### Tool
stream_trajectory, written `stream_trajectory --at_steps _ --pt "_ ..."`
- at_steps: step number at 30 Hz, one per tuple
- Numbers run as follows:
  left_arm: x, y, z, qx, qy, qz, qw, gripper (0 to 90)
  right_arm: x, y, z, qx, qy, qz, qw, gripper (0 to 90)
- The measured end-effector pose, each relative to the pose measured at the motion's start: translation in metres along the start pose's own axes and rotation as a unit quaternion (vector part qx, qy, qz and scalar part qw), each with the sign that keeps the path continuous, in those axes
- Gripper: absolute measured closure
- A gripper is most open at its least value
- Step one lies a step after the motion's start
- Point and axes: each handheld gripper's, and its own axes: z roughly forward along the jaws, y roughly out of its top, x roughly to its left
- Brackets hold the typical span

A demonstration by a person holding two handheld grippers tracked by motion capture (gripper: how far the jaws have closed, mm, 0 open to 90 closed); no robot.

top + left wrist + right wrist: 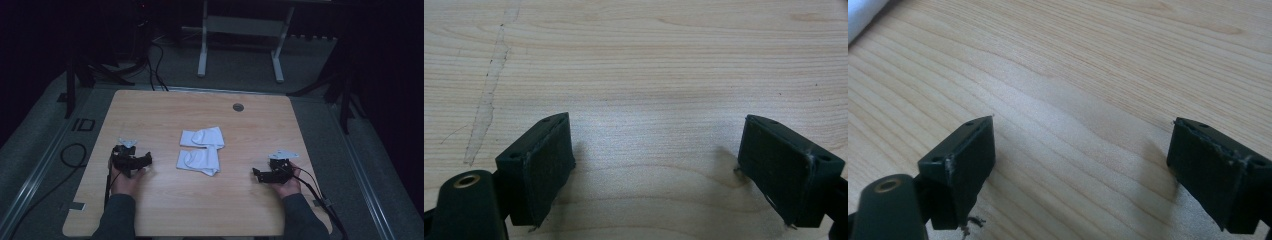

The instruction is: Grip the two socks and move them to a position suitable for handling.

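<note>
Both units parked on the tabletop, nothing in hand. Left hand-held gripper sits at the left side, jaws spread wide, bare wood between the pads in the left gripper view. Right hand-held gripper sits at the right side, jaws likewise wide apart and empty; a sliver of white cloth shows at the top left corner of the right gripper view. Work pieces look like two white socks in the middle of the tabletop, between the grippers and apart from both: far sock and near sock, lying flat, side by side, edges touching or nearly so, I can't tell which. Each looks folded or doubled over, near one with a bunched corner at its lower right. My read on handling: light, limp knit, no stiffness, so it'll drape and sag once lifted and won't hold shape. Not fragile, not slippery against the pads, but thin, so a shallow pinch may catch only the top layer and the fold opens. I'd come in low at an edge or the bunched corner, get both layers between the pads, close fully. Near sock is the easier reach for either side. Dragging risks shifting its neighbour, so lift before moving.
</note>
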Motion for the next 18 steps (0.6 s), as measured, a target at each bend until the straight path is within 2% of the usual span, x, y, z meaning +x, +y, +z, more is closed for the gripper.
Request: stream_trajectory --at_steps 11,18 --pt "0.0000 0.0000 0.0000 0.000 0.000 0.000 1.0000 14.5 0.0007 0.0000 -0.0002 -0.001 0.009 -0.008 0.9999 13.2" --pt "-0.0001 0.0000 0.0001 -0.001 0.000 -0.001 1.0000 14.5 -0.0005 0.0006 0.0003 -0.001 0.026 -0.025 0.9993 13.2"
